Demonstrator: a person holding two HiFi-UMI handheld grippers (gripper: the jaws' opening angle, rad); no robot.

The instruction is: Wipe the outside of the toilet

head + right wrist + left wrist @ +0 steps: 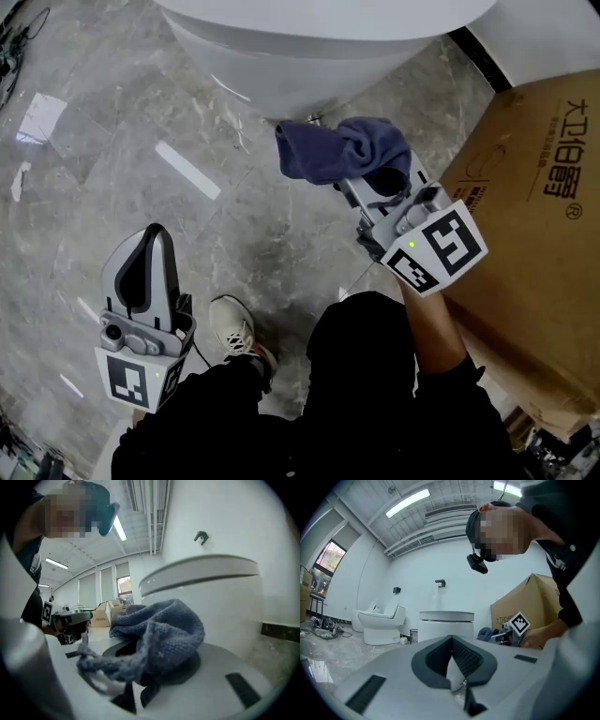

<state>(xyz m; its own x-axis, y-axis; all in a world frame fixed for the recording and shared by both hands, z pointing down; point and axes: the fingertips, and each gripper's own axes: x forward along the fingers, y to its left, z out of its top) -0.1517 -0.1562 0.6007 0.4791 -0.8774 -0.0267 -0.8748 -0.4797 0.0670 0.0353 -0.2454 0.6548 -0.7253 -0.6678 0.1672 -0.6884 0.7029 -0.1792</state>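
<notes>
The white toilet (pixel 300 52) stands at the top of the head view, its bowl bulging over the grey marble floor. My right gripper (pixel 375 173) is shut on a blue-grey cloth (pixel 339 148) and holds it a little below the bowl's underside. In the right gripper view the cloth (pixel 157 637) bunches over the jaws, with the toilet's side (pixel 206 595) close behind it. My left gripper (pixel 150 258) hangs low at the left, far from the toilet, jaws closed with nothing in them. The left gripper view shows the closed pads (pixel 454 660) and the toilet (pixel 446 625) beyond.
A big cardboard box (pixel 534 216) stands right of the toilet, close to my right arm. My shoe (pixel 236 333) and dark trouser legs fill the bottom of the head view. A second toilet (pixel 379 623) and a small bin (pixel 413 635) stand by the far wall.
</notes>
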